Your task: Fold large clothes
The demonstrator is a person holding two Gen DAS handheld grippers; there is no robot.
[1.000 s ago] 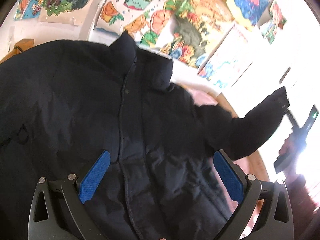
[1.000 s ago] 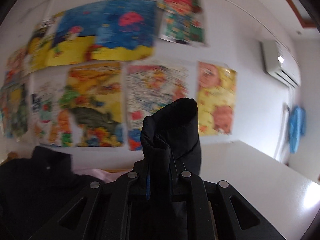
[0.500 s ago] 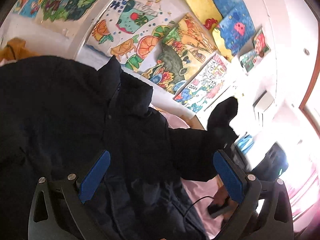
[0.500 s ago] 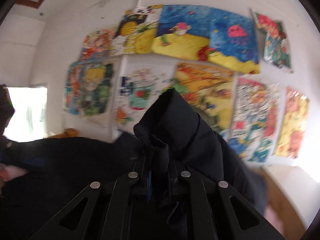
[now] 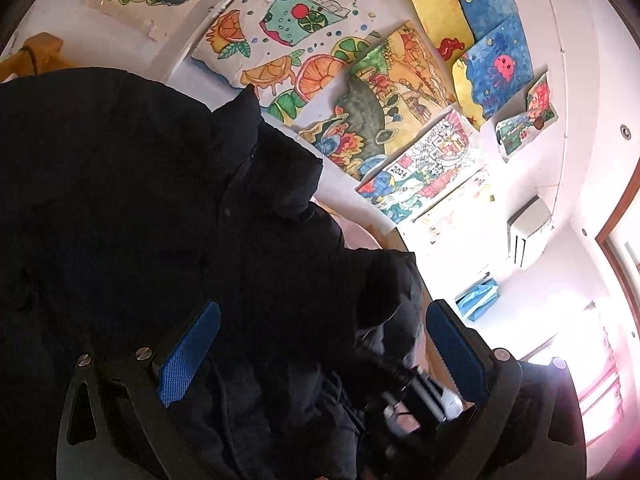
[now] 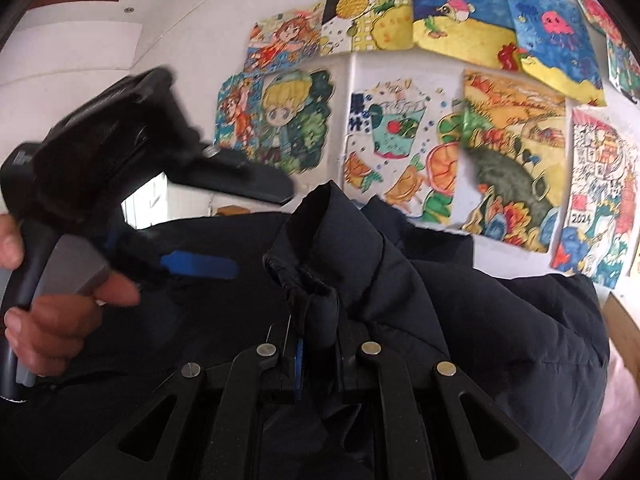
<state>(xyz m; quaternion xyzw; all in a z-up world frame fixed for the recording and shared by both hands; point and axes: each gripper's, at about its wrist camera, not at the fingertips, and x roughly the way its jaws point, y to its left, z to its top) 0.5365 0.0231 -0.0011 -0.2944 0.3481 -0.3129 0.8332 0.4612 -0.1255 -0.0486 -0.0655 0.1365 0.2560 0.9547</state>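
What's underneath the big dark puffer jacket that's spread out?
A pink bedcover peeks out past the dark padded jacket near the collar, beside a wooden edge. Whatever lies beneath the jacket's body is fully covered.

The dark jacket [image 5: 140, 220] runs off the left and bottom edges of the left wrist view, its far sleeve unseen. In the right wrist view, the left tongs [image 6: 200, 224] are smeared by motion blur, and the hand [image 6: 48, 320] holding them is cut off at the left edge.
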